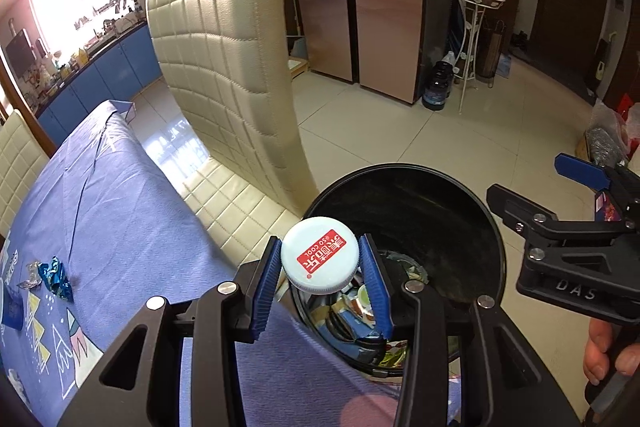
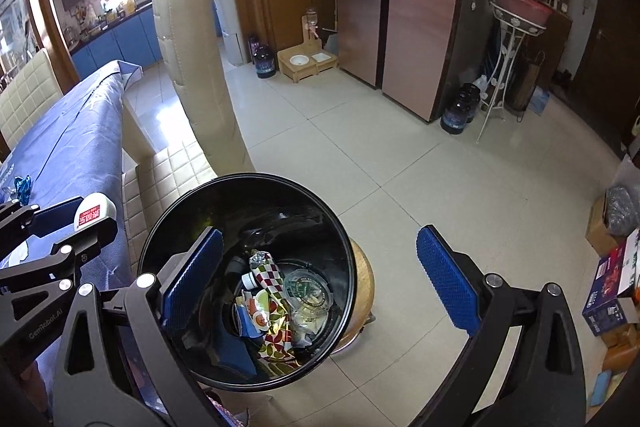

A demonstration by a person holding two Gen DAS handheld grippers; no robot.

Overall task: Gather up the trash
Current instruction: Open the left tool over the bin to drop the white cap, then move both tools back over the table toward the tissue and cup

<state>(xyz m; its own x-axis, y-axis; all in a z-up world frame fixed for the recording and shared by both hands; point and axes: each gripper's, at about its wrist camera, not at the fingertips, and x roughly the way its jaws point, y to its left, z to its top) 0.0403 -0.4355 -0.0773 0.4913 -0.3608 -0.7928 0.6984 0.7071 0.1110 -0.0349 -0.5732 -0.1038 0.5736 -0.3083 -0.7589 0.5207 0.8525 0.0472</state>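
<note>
1. The white bottle cap [image 1: 319, 255] sits pinched between the blue pads of your left gripper [image 1: 320, 267], low in the centre of the left wrist view, its red label facing the camera.
2. The black trash bin [image 1: 404, 187] lies just ahead and to the right of the cap in that view; the cap overlaps the bin's near left rim, so it looks to be at the edge of the opening, not plainly over the middle. Judging from this, a short carry right and forward comes before you let go.
3. Your right gripper [image 2: 320, 267] is spread wide and empty, framing the bin's mouth [image 2: 248, 187]; your left hand is the one that matters here.
4. Wrappers [image 1: 54, 279] wait on the blue tablecloth [image 1: 120, 207], at lower left.
5. How high the cap hangs above the rim you cannot tell, and the bin's near edge is hidden behind the left gripper.
</note>
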